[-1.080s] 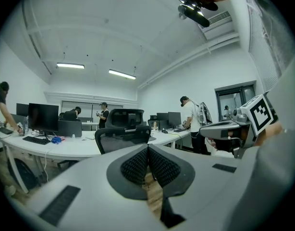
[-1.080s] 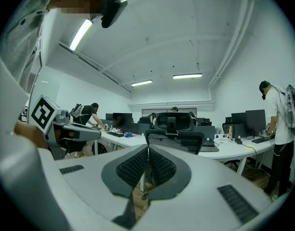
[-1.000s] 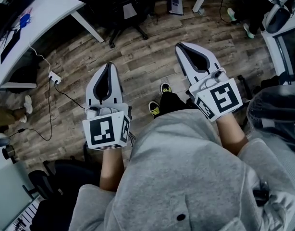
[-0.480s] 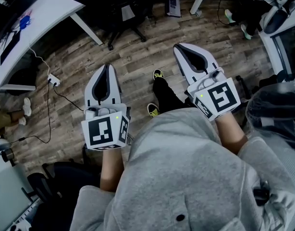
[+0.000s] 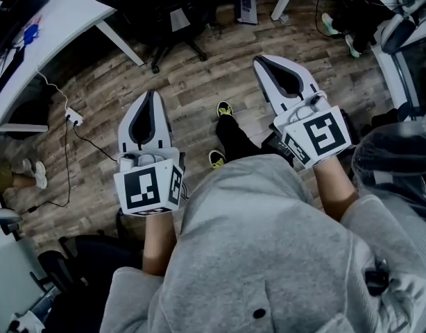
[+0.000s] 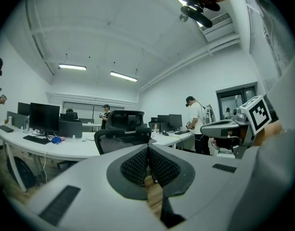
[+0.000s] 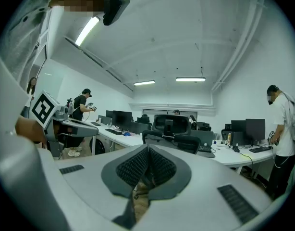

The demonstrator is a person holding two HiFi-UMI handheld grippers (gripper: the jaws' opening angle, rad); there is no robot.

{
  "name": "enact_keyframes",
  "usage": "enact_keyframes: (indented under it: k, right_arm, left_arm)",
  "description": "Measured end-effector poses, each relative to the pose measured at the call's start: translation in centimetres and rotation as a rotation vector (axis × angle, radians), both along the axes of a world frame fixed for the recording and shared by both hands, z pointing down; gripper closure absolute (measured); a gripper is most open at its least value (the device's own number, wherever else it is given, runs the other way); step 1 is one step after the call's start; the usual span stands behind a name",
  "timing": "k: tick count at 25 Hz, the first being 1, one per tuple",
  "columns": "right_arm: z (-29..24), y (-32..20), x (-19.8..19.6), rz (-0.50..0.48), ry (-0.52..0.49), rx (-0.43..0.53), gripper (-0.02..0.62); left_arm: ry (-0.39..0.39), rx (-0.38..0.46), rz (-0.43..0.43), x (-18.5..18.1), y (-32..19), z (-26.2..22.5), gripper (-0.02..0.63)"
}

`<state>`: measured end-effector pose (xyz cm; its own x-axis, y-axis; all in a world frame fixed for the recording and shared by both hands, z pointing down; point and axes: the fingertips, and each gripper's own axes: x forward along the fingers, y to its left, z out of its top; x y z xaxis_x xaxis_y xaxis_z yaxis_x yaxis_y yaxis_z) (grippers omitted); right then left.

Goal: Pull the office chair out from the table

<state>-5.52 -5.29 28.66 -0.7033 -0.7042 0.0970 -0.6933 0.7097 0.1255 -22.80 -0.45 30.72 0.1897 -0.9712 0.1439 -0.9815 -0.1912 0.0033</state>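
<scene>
The office chair (image 5: 154, 2) is black: a mesh back in a hard plastic frame, a separate headrest, and a star base on castors. It stands at the white, smooth-topped table (image 5: 67, 16) at the far edge of the head view, well apart from both grippers. How far its seat reaches under the tabletop I cannot tell, because the frame cuts it off there. In both gripper views its back rises just beyond the jaw tips. The floor (image 5: 206, 82) is grey-brown wood-look planking with a streaked grain. A thin cable (image 5: 67, 158) trails across it to a small white power strip (image 5: 73, 115).

Each gripper is a matte, pale-grey shell tapering to a point, with a black teardrop inset of ribbed rubber pads. The left gripper (image 5: 152, 94) is closed, its pads meeting along a thin seam with nothing between them. The right gripper (image 5: 260, 62) is closed and empty in the same way.

Both are held out in front of the person's waist, close to level and aimed toward the chair and table. Their square-patterned marker cubes sit nearest the body. Bare forearms come out of the sleeves of a soft grey sweatshirt (image 5: 254, 241). The left gripper points straight ahead, while the right one slants inward — its tip leans toward the chair.
</scene>
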Motion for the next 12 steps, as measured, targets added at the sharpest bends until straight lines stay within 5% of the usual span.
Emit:
enact_keyframes:
  k: [7, 12]
  right_arm:
    - [-0.4, -4.6, 0.7, -0.045, 0.132, 0.091, 0.566]
    - [-0.9, -9.7, 1.4, -0.018, 0.111, 0.087, 0.566]
  left_arm:
    - [-0.016, -0.019, -0.006, 0.0, -3.0, 0.5, 0.595]
    - [-0.033, -0.049, -0.007, -0.2, -6.7, 0.9, 0.595]
